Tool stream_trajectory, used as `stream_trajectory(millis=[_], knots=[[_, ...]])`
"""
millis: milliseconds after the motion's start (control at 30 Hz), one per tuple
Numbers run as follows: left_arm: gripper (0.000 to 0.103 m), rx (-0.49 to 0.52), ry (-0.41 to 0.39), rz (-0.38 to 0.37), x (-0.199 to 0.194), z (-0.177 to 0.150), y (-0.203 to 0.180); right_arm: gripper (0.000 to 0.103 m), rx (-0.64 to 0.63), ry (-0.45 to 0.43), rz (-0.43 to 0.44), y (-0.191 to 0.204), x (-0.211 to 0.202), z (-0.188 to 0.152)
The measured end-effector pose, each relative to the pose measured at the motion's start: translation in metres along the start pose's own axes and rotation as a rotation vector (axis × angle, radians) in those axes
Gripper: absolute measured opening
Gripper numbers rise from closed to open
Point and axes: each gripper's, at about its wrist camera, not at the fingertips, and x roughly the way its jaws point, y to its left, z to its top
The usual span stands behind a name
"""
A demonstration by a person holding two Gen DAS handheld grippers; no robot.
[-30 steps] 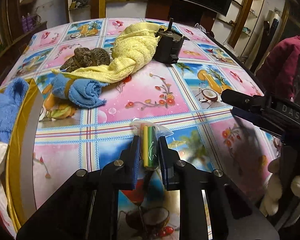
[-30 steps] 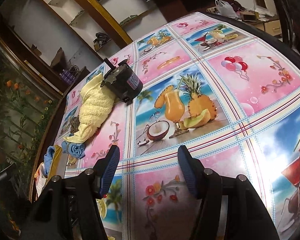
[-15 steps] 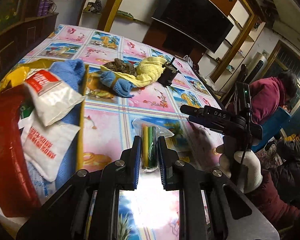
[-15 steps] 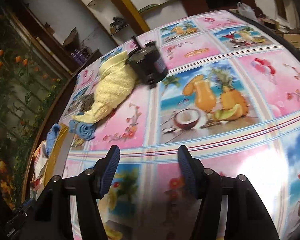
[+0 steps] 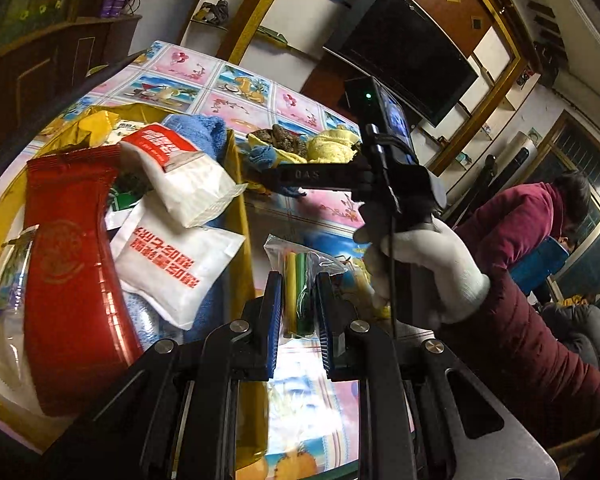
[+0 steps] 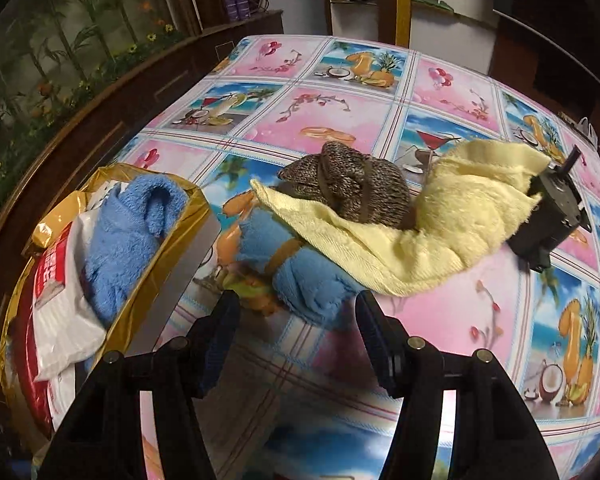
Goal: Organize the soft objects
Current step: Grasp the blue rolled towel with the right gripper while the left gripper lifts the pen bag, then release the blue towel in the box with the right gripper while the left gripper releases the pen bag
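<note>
My left gripper [image 5: 298,300] is shut on a clear bag of yellow and green sticks [image 5: 296,280], held just right of the gold box's [image 5: 242,216] wall. That box holds a red packet [image 5: 72,264], white packets [image 5: 172,264] and a blue towel [image 5: 204,132]. My right gripper [image 6: 296,308] stands open, pointing down at the near end of a rolled blue towel [image 6: 304,280] with a brown band; its pads do not touch it. A yellow towel [image 6: 440,232] lies over that roll, and a brown knitted bundle [image 6: 352,188] rests on the yellow towel.
A black motor-like block [image 6: 552,220] sits at the yellow towel's right end. The gold box [image 6: 172,256] stands left of the blue roll. A gloved hand [image 5: 420,256] holds the right tool in the left wrist view. A seated person [image 5: 540,216] is at the right.
My left gripper carried the bag left and up, to beside the gold box. My right gripper swung left across the table and now hangs over the rolled blue towel.
</note>
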Motion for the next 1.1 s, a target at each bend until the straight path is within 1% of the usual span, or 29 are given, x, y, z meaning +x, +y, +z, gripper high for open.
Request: stream_trajectory(millis=[67,133,167,200,233,267,367,533,633,667,733,800,833,867,900,933,1067,1100], knots=[[0.015,-0.008,-0.004,0.006,-0.003,0.0,0.004,0.06,0.027,-0.015,-0.009,0.001,0.006,0.005],[0.015,-0.016,-0.008,0.008,-0.005,0.001,0.008,0.059,0.04,-0.023,0.003,-0.001,0.008,0.006],[0.015,-0.022,-0.009,0.009,-0.006,0.002,0.009,0.048,0.036,-0.026,0.008,0.0,0.009,0.006],[0.015,-0.027,-0.01,0.009,-0.006,0.001,0.01,0.034,0.032,-0.034,0.014,0.002,0.008,0.005],[0.015,-0.032,-0.01,0.009,-0.006,0.001,0.011,0.004,0.031,-0.025,0.039,0.001,0.009,0.003],[0.015,-0.038,-0.013,0.008,-0.007,0.001,0.012,0.002,0.043,-0.016,0.059,0.0,0.008,0.001],[0.016,-0.054,-0.026,0.008,-0.013,0.001,0.016,0.001,0.053,-0.038,0.079,0.0,-0.002,-0.006],[0.016,-0.078,-0.072,0.025,-0.033,0.003,0.023,0.001,0.087,-0.068,0.141,-0.006,-0.029,-0.023],[0.016,-0.093,-0.097,0.041,-0.044,0.004,0.029,0.002,0.066,-0.069,0.157,-0.003,-0.042,-0.03],[0.016,-0.099,-0.105,0.046,-0.047,0.003,0.031,0.003,0.04,-0.062,0.147,0.001,-0.043,-0.03],[0.016,-0.108,-0.114,0.049,-0.051,0.003,0.034,0.004,-0.014,-0.071,0.092,0.008,-0.041,-0.029],[0.016,-0.113,-0.116,0.054,-0.054,0.001,0.035,0.018,-0.028,-0.078,0.048,0.01,-0.035,-0.023],[0.016,-0.114,-0.116,0.058,-0.055,0.0,0.035,0.037,-0.024,-0.081,0.038,0.01,-0.031,-0.018],[0.016,-0.116,-0.115,0.061,-0.056,0.0,0.036,0.052,-0.016,-0.088,0.03,0.008,-0.027,-0.013],[0.016,-0.116,-0.114,0.064,-0.056,0.0,0.037,0.055,-0.003,-0.099,0.023,0.007,-0.023,-0.006],[0.016,-0.118,-0.114,0.07,-0.057,-0.001,0.038,0.056,0.007,-0.102,0.027,0.006,-0.018,0.0],[0.016,-0.119,-0.11,0.095,-0.061,-0.002,0.04,0.056,0.034,-0.063,0.056,0.006,0.009,0.022],[0.016,-0.12,-0.11,0.101,-0.062,-0.003,0.042,0.054,0.026,-0.049,0.059,0.009,0.014,0.022]])
